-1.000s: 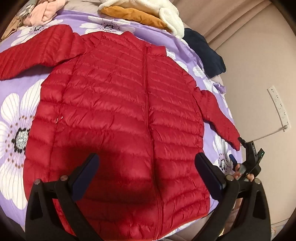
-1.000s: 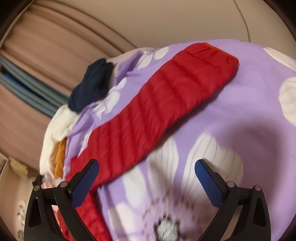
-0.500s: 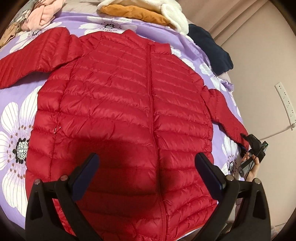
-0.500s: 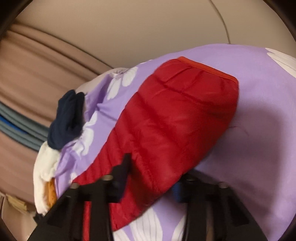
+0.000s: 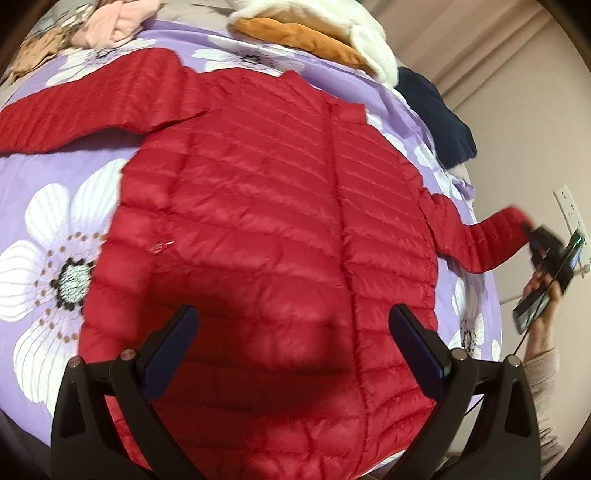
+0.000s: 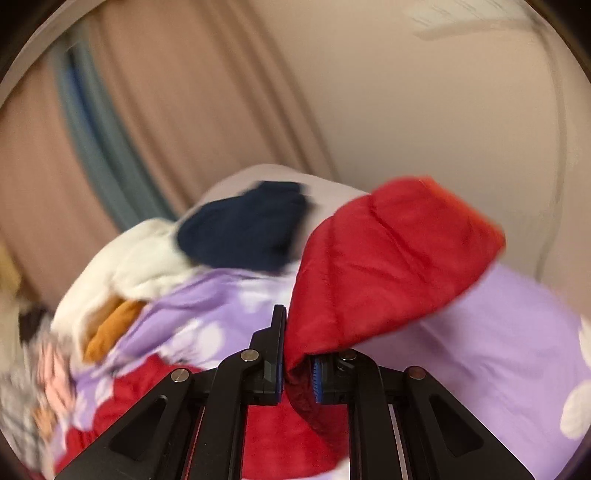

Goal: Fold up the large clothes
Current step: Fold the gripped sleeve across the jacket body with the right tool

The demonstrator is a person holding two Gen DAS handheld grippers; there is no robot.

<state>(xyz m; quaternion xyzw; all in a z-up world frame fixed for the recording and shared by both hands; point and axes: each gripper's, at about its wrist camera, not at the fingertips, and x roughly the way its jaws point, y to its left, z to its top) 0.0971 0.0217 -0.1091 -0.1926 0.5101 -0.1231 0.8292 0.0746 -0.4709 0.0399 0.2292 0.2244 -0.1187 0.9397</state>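
I see a bed with a purple flowered cover (image 5: pixel 74 177) — on it lies a red puffer jacket (image 5: pixel 266 236), spread flat; far edge holds white (image 5: pixel 373 55), orange (image 5: pixel 295 35), navy (image 5: pixel 436 110) and pink clothes (image 5: pixel 114 22).

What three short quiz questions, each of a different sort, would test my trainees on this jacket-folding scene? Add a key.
1. True or false: the right gripper has its jaws shut on a sleeve of the red quilted puffer jacket.
2. The left gripper is: A) shut on the hem; B) open above the jacket's lower part; C) gripping the collar.
3. Fill in: the jacket lies on a ____ bedspread with white flowers.

Key: 1 true; 2 B; 3 purple.
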